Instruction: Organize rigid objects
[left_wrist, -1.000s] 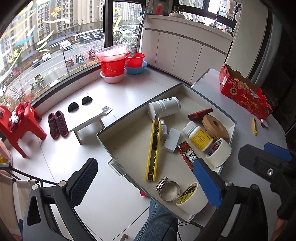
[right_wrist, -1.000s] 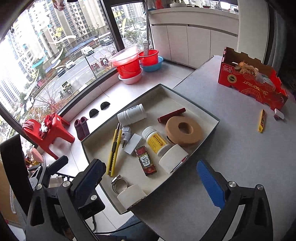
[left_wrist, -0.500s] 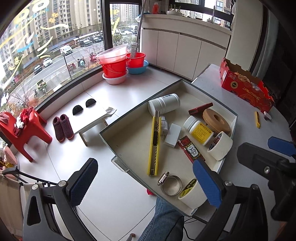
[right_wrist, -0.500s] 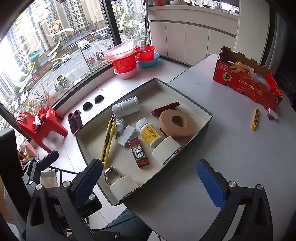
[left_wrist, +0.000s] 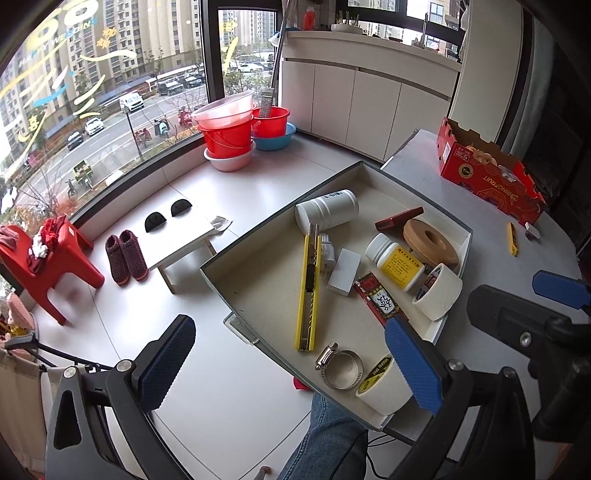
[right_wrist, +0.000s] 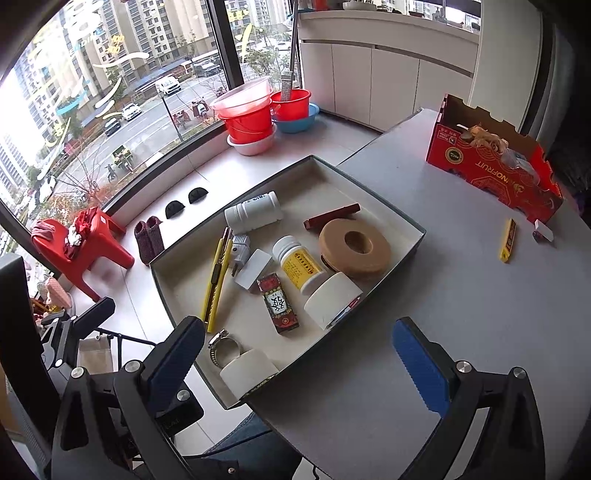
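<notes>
A shallow grey tray (left_wrist: 466, 236) (right_wrist: 416, 229) lies on the grey table and overhangs its left edge. It holds a yellow utility knife (left_wrist: 308, 280), a white bottle (left_wrist: 327, 211), a yellow-labelled pill bottle (right_wrist: 301, 267), a brown tape ring (right_wrist: 355, 248), white tape rolls (left_wrist: 437, 291), a red box (right_wrist: 277, 302) and a hose clamp (left_wrist: 341, 363). A small yellow cutter (right_wrist: 508, 239) and a small white piece (right_wrist: 543, 232) lie on the table outside the tray. My left gripper (left_wrist: 288, 365) is open and empty above the tray's near corner. My right gripper (right_wrist: 299, 358) is open and empty above the tray's near edge.
A red cardboard box (right_wrist: 495, 162) stands at the table's far right. Beyond the table edge are the floor, a low white stool (left_wrist: 177, 236), a red chair (left_wrist: 48, 262), red basins (left_wrist: 236, 129) and white cabinets (right_wrist: 388, 74). My leg in jeans (left_wrist: 325, 435) is below the tray.
Both grippers have pulled back and risen a little, so the tray looks slightly farther off. Nothing in the tray has moved. Both grippers stay open.
</notes>
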